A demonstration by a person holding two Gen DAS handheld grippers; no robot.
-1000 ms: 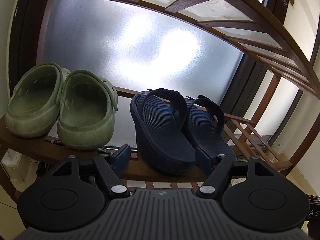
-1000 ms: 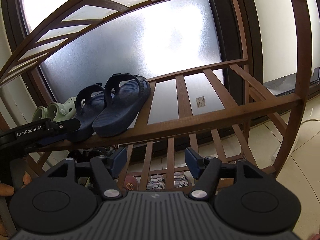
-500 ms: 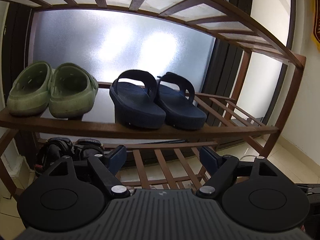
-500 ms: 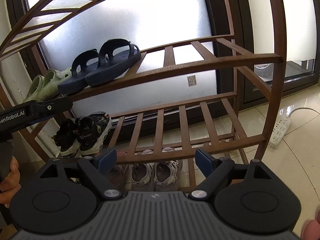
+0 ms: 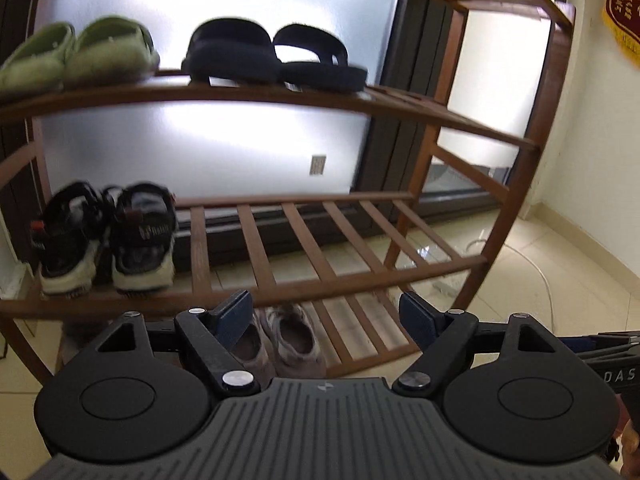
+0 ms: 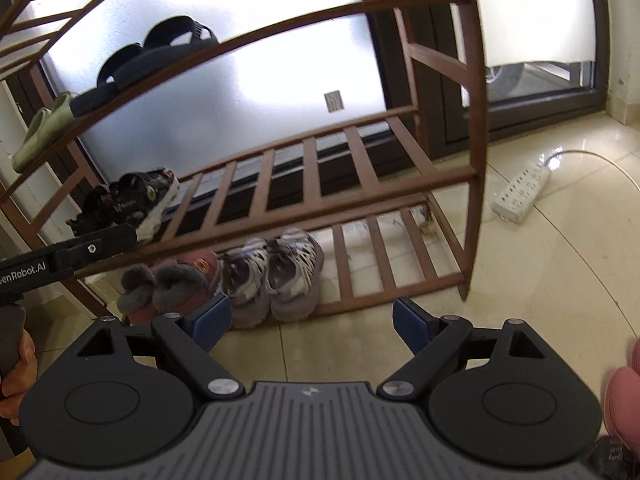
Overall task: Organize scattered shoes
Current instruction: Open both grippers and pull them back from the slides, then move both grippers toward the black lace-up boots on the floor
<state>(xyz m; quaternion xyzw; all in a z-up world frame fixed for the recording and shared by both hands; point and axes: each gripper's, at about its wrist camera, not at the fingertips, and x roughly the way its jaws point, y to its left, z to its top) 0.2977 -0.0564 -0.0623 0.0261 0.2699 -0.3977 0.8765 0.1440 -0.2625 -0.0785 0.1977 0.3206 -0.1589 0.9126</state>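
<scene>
left gripper: jaws spread wide, nothing between the blue pads, held low in front of the wooden shoe rack.
right gripper: also wide open and empty, hanging over the tiled floor just short of the rack's bottom shelf.
green clogs: side by side at the left end of the upper shelf, well above and left of the left gripper.
navy slides: paired on the same shelf, just right of the clogs, heels facing out.
black sneakers: together at the left end of the middle shelf, above and left of the left gripper's left pad.
grey sneakers: on the bottom level, heels outward, just beyond the right gripper and a little left of its middle; in the left wrist view they show between the left gripper's pads.
furry maroon slippers: touching the grey pair's left side, right behind the right gripper's left pad.
pink shoe: on the floor at the right gripper's right edge, only partly seen.
power strip: white, on the floor right of the rack.
</scene>
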